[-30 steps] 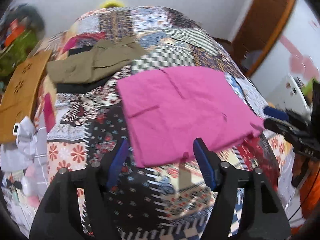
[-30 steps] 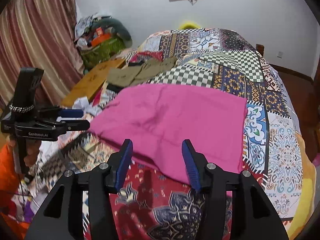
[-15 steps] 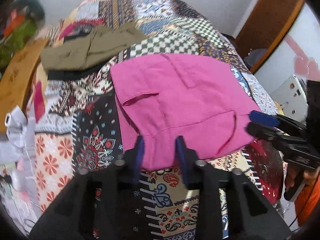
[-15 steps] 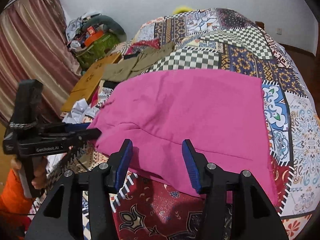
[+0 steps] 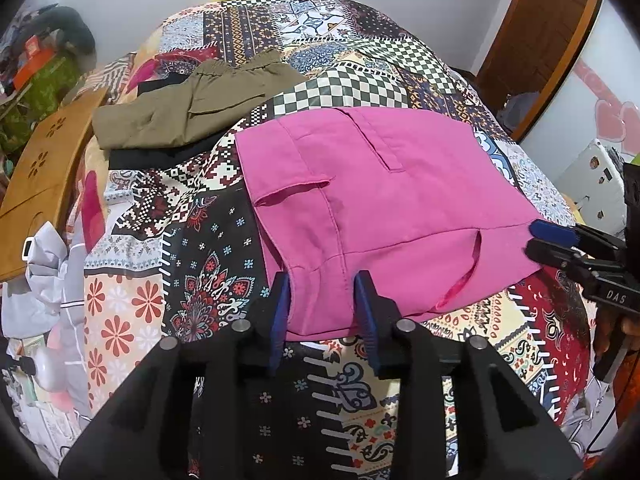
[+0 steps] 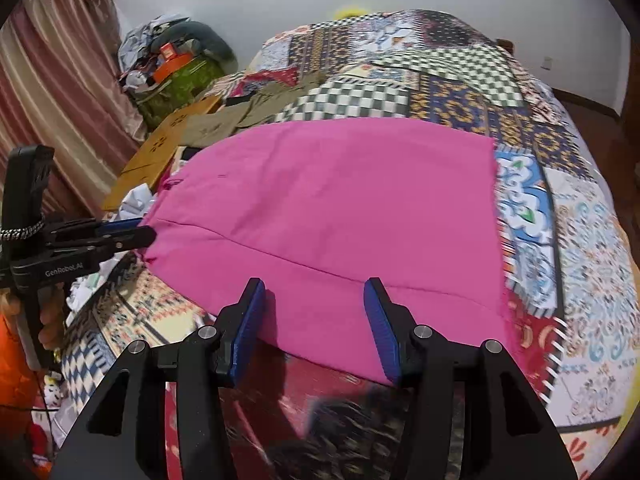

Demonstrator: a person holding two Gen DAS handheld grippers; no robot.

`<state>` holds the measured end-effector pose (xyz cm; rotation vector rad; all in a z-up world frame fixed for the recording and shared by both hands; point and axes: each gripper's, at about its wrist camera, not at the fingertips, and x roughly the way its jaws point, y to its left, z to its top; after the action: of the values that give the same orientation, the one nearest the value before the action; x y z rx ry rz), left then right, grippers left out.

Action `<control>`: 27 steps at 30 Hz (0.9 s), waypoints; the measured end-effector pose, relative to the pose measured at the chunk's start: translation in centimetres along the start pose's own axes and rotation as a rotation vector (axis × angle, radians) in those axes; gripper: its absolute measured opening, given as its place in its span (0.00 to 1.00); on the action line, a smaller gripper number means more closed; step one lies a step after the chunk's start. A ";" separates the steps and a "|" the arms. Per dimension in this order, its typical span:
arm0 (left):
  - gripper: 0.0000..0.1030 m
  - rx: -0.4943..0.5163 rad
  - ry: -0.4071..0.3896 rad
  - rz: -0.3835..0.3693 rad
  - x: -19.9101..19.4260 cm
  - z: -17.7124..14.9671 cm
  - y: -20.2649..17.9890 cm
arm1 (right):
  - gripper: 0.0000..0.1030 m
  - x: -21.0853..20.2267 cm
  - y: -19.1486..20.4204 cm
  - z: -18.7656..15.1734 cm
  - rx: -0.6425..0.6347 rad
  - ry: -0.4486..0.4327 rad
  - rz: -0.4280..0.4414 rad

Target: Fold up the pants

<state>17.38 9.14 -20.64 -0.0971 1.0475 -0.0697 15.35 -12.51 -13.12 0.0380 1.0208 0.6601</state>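
Pink pants (image 5: pixel 380 200) lie folded on a patchwork bedspread (image 5: pixel 208 280); they also show in the right wrist view (image 6: pixel 340 208). My left gripper (image 5: pixel 322 304) has its blue pads partly closed around the near left corner of the pants, with cloth between them and a gap still showing. It also shows in the right wrist view (image 6: pixel 124 234) at the pants' left edge. My right gripper (image 6: pixel 316 312) is open, its fingers over the pants' near edge. It shows at the right of the left wrist view (image 5: pixel 548 240), at the pants' right corner.
Olive pants (image 5: pixel 192 108) lie folded on a black garment further up the bed. A wooden board (image 5: pixel 44 172) leans at the bed's left side. Piled clutter and a green bag (image 6: pixel 180 76) sit by the curtain. A wooden door (image 5: pixel 536 40) stands at the right.
My left gripper moved forward onto the pants' near left corner and narrowed its jaws around it. My right gripper moved closer to the pants' near edge and stayed open.
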 end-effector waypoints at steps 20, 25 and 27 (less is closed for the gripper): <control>0.68 0.020 -0.043 0.105 -1.8 0.1 1.1 | 0.49 -3.7 -5.9 -2.7 0.123 0.023 -0.131; 0.69 -0.015 -0.085 0.158 -3.3 2.2 3.0 | 0.49 -4.5 -6.7 -1.5 0.135 0.008 -0.155; 0.71 -0.038 -0.097 0.169 -3.3 3.5 3.8 | 0.49 -4.9 -7.0 -0.8 0.142 -0.012 -0.156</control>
<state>18.76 13.46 -16.48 -0.0453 0.9570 0.1068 16.47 -20.94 -11.98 0.0857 1.0463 0.4444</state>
